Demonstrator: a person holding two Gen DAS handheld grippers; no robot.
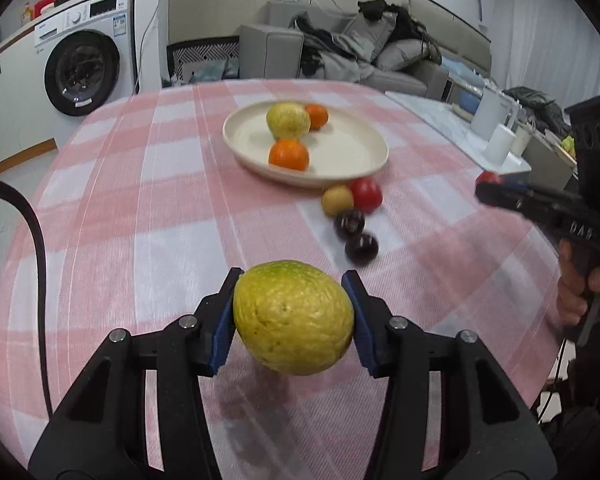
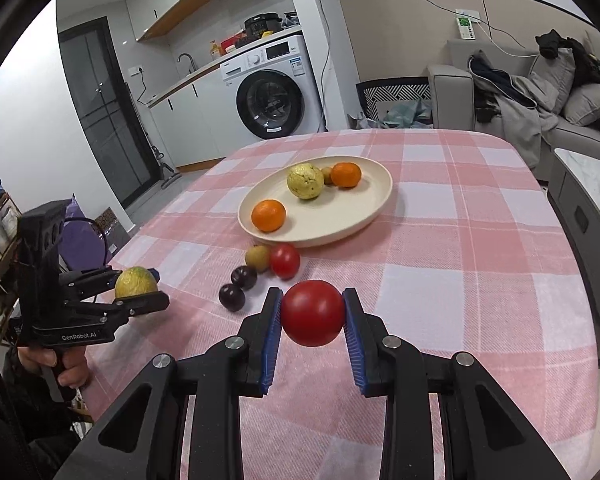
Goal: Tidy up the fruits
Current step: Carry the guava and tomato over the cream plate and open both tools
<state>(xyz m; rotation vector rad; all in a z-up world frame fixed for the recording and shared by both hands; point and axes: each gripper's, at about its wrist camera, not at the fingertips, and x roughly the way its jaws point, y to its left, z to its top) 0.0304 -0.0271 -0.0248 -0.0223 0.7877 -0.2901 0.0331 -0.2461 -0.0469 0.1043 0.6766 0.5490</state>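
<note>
Pink-checked cloth covers the table (image 2: pixel 440 280); a washing machine (image 2: pixel 273 92) and grey sofa (image 2: pixel 540 120) stand beyond its far edge. Mid-table, the cream plate (image 2: pixel 364 216) holds fruit. Left claw (image 1: pixel 293 316) grips a yellow-green citrus (image 1: pixel 293 316); right claw (image 2: pixel 312 314) grips a red tomato (image 2: pixel 312 312).

"GenRobot.AI" on the left claw (image 2: pixel 137 290) body — "DAS" on the right claw (image 1: pixel 486 188)
</note>
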